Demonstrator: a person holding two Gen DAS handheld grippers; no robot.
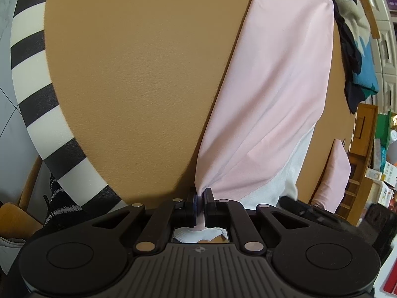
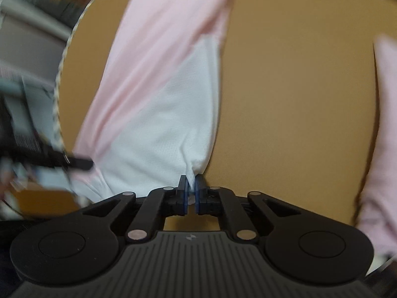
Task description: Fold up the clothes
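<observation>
A pink and white garment (image 1: pixel 273 94) lies stretched over the tan round table (image 1: pixel 136 74). My left gripper (image 1: pixel 201 193) is shut on a pink corner of it, the cloth bunched between the pads. In the right wrist view the same garment (image 2: pixel 158 104) shows its white panel nearest me, and my right gripper (image 2: pixel 190 183) is shut on a pinched corner of that white cloth. The other gripper (image 2: pixel 74 162) shows as a dark blurred shape at the left. Another pink part of the garment (image 2: pixel 382 149) hangs at the right edge.
A pile of dark, grey and teal clothes (image 1: pixel 357 49) sits at the table's far right edge. A black and white striped band (image 1: pixel 37 94) runs round the table's left rim. Shelves and boxes (image 1: pixel 379 164) stand beyond the table at the right.
</observation>
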